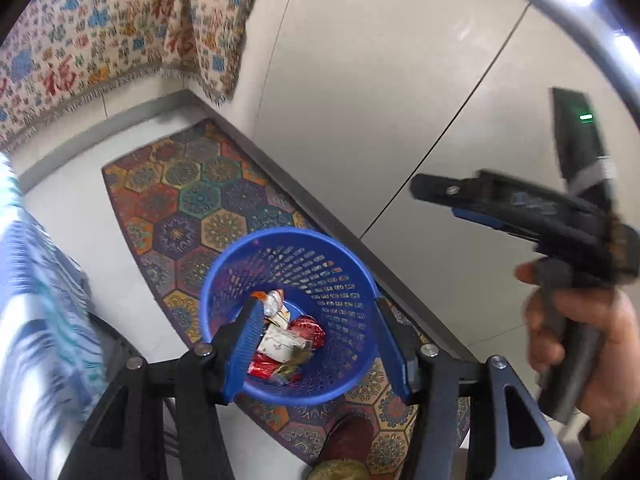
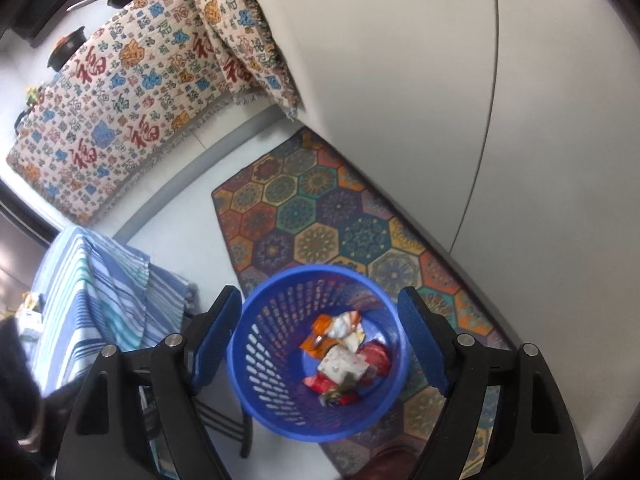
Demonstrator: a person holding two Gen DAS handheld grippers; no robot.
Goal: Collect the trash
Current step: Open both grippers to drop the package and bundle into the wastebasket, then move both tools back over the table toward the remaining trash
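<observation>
Trash: crumpled wrappers (image 2: 344,356), red, white and orange, lie loose in the bottom of the blue basket (image 2: 256,364); they look like thin foil and paper.
Handling: I judge them very light, soft and crushable, a little slick, not fragile; a pinch on any raised fold would do.
Basket: perforated plastic, upright on the patterned rug (image 2: 320,216) beside the pale cabinet front; likely light and easy to tip, best taken by the rim.
Left gripper (image 1: 320,344): hangs over the basket, jaws parted, nothing pressed between the pads; an orange-tipped wrapper (image 1: 272,300) lies just past the left pad.
Right gripper (image 2: 320,344): jaws spread wide and empty above the basket mouth.
Surroundings: striped cloth (image 2: 104,296) to the left, a patterned throw (image 2: 132,92) beyond.
</observation>
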